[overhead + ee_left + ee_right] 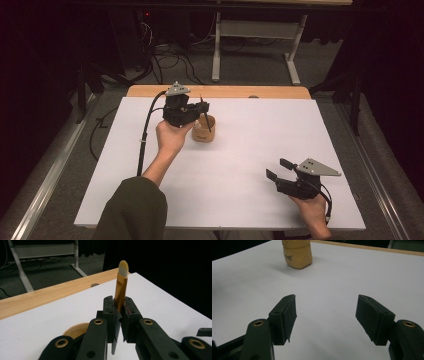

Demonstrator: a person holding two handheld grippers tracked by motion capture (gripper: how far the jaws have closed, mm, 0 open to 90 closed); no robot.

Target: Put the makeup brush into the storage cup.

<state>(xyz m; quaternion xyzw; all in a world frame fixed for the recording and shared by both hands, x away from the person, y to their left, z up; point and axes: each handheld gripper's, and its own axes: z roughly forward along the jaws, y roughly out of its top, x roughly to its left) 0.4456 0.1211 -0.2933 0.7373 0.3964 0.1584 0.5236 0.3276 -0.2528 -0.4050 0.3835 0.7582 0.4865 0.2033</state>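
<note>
Brush held over the wooden cup, not yet set inside.
The left hand-held gripper (pixel 199 111) clamps a gold-ferruled brush (pixel 121 287) just above the cup (pixel 203 134) on the table (pixel 250 150); lowering and release remain. The right hand-held gripper (pixel 325 315) waits nearby, jaws wide and empty.

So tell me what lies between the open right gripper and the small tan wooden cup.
Nothing: in the right gripper view, bare white tabletop runs from the right gripper, its jaws apart, up to the small tan wooden cup. The high view agrees.
</note>
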